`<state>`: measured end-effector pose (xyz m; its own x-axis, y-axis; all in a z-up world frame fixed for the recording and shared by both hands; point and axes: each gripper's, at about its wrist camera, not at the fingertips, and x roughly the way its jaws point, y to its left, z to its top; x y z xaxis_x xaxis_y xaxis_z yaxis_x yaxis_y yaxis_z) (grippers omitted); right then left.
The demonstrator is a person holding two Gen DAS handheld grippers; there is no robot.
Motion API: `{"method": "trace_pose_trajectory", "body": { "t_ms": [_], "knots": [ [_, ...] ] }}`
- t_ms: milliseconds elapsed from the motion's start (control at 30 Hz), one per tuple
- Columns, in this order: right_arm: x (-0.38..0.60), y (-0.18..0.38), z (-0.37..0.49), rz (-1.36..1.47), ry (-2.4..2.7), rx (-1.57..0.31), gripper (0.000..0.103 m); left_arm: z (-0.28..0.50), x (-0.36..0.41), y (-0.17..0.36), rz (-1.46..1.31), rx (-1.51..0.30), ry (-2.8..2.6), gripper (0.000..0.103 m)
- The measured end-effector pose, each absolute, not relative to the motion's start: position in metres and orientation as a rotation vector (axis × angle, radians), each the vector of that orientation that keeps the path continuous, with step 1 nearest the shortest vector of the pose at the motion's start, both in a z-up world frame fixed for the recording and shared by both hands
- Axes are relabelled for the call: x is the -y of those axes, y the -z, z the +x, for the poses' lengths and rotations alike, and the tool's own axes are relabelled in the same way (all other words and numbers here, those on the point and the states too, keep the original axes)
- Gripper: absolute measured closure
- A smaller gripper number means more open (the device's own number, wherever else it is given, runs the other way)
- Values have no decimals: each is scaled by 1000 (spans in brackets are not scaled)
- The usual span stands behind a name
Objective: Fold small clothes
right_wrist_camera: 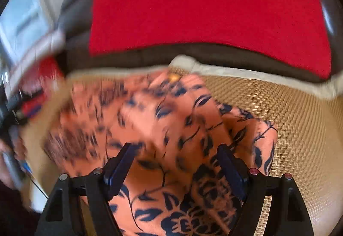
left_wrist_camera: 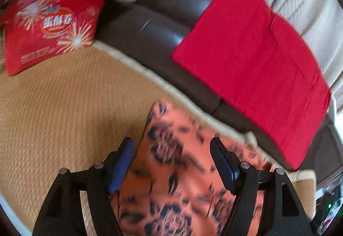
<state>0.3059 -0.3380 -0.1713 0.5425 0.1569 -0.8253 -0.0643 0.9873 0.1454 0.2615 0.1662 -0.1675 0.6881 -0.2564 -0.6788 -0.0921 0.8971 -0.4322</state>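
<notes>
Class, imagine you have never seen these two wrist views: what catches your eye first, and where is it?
The bright red cloth draped over the dark brown sofa arm dominates the top of both views. Below it, an orange garment with a dark floral print lies rumpled on the woven tan mat, under both open grippers. A red snack bag sits at the left wrist view's upper left.

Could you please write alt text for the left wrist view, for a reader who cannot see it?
The left gripper hangs open over an orange floral garment lying on a woven tan mat; the picture is motion-blurred. Beyond the mat, a folded red cloth is draped over a dark brown sofa edge, with a red printed bag at upper left.
</notes>
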Motion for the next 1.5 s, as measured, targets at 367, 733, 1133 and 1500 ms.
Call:
{"method": "trace_pose_trajectory", "body": {
  "t_ms": [367, 733, 1133, 1500],
  "knots": [
    [350, 195, 340, 155, 208, -927, 50, 251, -124, 181, -325, -881, 160, 29],
    [473, 162, 273, 719, 324, -657, 46, 273, -124, 180, -317, -877, 132, 29],
    [407, 191, 307, 526, 98, -954, 67, 269, -69, 189, -85, -928, 257, 29],
    [498, 176, 290, 872, 92, -780, 20, 272, -54, 205, -49, -983, 258, 29]
  ]
}}
